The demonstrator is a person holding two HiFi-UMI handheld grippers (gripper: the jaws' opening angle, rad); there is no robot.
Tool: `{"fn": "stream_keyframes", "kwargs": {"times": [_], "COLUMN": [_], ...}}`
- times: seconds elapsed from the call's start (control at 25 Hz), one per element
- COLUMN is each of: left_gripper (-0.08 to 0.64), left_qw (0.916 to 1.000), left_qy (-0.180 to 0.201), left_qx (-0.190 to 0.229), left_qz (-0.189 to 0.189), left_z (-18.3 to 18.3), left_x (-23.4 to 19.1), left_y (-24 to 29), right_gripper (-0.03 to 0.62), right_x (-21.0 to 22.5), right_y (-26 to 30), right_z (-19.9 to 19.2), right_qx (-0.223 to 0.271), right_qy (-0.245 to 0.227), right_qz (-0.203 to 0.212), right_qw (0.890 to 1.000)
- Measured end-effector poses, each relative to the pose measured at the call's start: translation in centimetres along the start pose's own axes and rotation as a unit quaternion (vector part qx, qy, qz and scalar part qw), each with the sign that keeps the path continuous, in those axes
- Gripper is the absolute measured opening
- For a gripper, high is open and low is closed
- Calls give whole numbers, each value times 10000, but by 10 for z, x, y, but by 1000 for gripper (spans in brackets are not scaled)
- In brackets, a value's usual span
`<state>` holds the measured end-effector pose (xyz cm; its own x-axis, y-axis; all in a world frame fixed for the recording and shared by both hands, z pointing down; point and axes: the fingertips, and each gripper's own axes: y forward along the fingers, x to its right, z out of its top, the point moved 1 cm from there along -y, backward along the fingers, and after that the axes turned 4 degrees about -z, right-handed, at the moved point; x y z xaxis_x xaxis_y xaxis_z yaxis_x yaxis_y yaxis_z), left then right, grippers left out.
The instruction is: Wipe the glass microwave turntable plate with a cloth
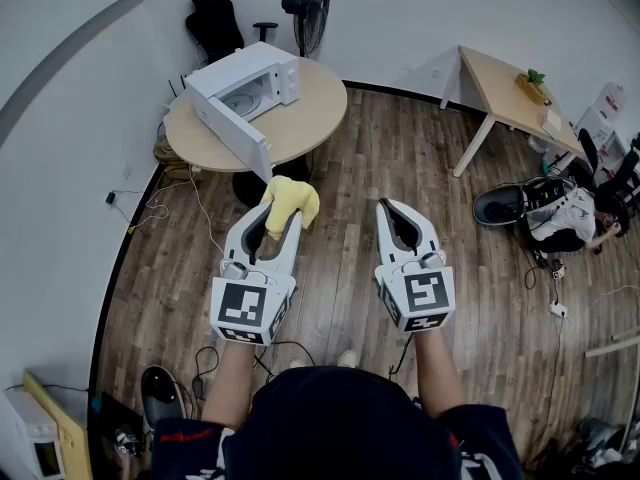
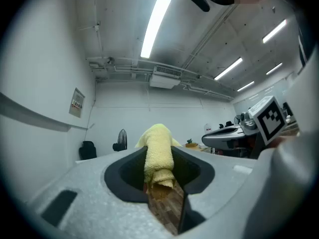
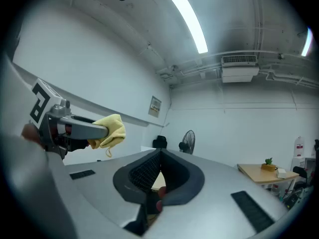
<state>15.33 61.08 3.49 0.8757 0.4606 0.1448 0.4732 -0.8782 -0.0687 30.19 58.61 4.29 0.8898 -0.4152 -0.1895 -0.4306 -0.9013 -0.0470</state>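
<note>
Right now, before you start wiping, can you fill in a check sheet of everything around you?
Surface: round table, light wood top, bare beside the microwave.
Job's things: white microwave on the table, door swung open; glass turntable plate inside it; yellow cloth off the table, held up front.
Clutter: nothing seen on the table; dark things on the floor at far right, too small to name.
Grippers: left tongs shut on the yellow cloth; right tongs shut, nothing between them.
Cables: white cable trails over the floor from the table; more by the person's feet.
Surroundings: wood floor, standing fan, black chair, wooden desk.
</note>
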Motion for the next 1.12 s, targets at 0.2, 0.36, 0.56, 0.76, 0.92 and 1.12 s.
{"fn": "stream_keyframes", "kwargs": {"times": [0.2,0.36,0.56,0.76,0.92,1.12], "left_gripper": [126,126,126,126,126,127], "left_qw": [10000,10000,9999,9998,9997,9990], "left_qy": [-19,-44,-62,-51,-43,196], "left_qx": [-5,-18,-125,-181,-222,-384], "left_qz": [-27,-39,-43,-5,36,64], "left_z": [0,-3,-10,-15,-24,-32], "left_x": [-1,1,15,34,54,72], "left_y": [2,6,14,29,44,62], "right_gripper": [9,9,9,9,9,9], "right_x": [2,7,19,38,55,73], "right_y": [3,1,-3,-5,-10,-6], "right_z": [1,-1,-8,-19,-33,-44], "right_qx": [25,81,34,4,-19,-45], "right_qy": [103,255,278,273,220,218], "right_qz": [-61,-20,60,194,326,465], "right_qw": [9999,9996,9996,9994,9992,9987]}}
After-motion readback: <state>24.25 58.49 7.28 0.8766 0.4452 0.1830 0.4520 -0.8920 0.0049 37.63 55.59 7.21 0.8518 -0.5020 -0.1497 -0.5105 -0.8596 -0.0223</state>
